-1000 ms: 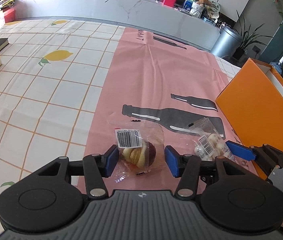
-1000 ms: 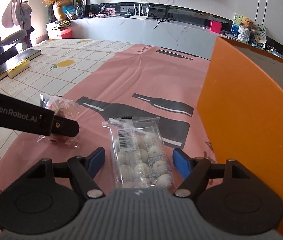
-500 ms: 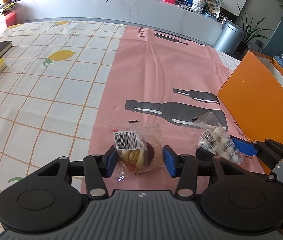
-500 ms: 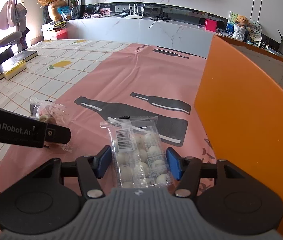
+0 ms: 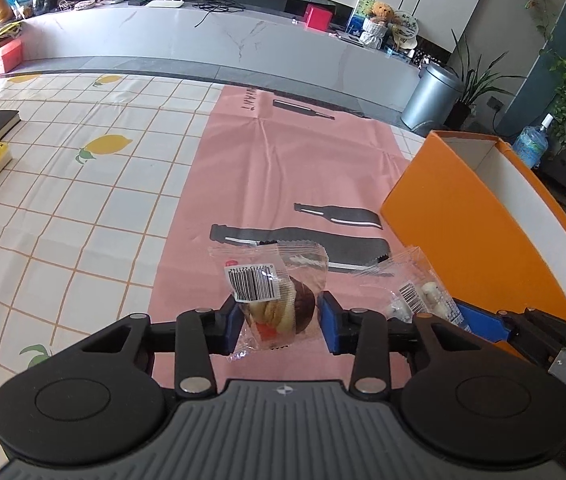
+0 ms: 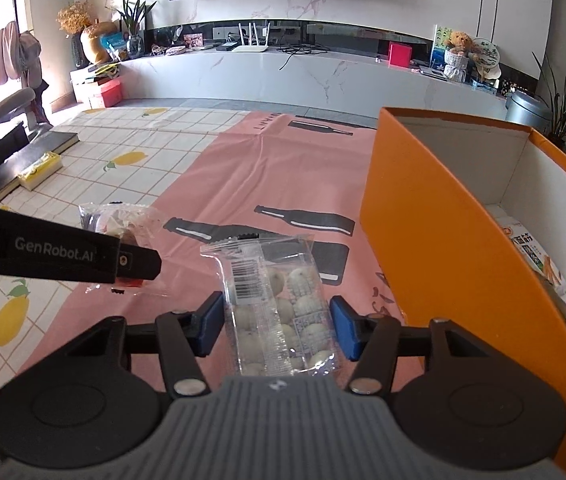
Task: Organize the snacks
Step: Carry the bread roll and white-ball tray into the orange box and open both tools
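Left wrist view: the left gripper (image 5: 279, 317) had just been closing and pinched a clear-wrapped pastry (image 5: 273, 302), raised off the pink cloth (image 5: 291, 168). The right gripper (image 6: 275, 326) clasped a pack of white balls (image 6: 283, 312), its near end hidden. Beyond stood the orange box (image 6: 443, 240), its contents mostly hidden.

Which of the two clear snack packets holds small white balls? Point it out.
The packet of white balls, gripped in the right claw beside the orange box. The other, the pastry packet in the left claw, holds one yellow-and-brown pastry.
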`<state>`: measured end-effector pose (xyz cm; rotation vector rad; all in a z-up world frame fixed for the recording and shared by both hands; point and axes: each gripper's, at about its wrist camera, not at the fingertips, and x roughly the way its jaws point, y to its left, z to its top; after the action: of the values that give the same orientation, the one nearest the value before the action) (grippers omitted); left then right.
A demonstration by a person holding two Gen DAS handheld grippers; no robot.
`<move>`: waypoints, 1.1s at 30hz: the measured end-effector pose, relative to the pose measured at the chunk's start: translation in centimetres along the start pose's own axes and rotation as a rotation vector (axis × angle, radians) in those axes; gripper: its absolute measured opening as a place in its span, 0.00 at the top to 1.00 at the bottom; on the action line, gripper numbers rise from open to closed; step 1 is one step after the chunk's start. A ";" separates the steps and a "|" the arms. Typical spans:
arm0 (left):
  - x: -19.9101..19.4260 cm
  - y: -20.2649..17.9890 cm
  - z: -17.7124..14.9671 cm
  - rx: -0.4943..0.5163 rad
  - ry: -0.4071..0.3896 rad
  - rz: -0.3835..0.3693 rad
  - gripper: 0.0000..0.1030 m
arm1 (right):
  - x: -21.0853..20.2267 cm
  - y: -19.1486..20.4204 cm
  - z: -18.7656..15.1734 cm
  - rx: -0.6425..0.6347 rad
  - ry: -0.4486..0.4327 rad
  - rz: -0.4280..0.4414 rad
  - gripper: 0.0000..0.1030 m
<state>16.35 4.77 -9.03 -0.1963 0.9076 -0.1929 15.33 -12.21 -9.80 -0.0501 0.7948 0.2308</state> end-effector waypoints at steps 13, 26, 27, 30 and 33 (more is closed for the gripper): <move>-6.1 -5.9 0.3 0.035 -0.085 -0.108 0.58 | -10.6 -2.1 -0.4 0.061 -0.146 -0.041 0.47; -7.5 -15.0 2.8 0.212 -0.125 -0.207 0.58 | -16.9 -8.0 1.2 -0.016 -0.232 -0.160 0.47; -7.4 -15.7 3.0 0.223 -0.124 -0.215 0.58 | -17.2 -8.5 1.4 -0.027 -0.234 -0.173 0.47; -6.4 -17.8 3.8 0.254 -0.113 -0.245 0.58 | -17.6 -10.5 2.2 -0.061 -0.233 -0.213 0.47; -5.2 -19.6 4.6 0.299 -0.106 -0.246 0.58 | -17.5 -12.7 3.1 -0.057 -0.208 -0.225 0.47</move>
<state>15.30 -12.48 2.58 -0.0390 0.7375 -0.5379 8.51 -27.48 4.25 -0.1659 0.5697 0.0438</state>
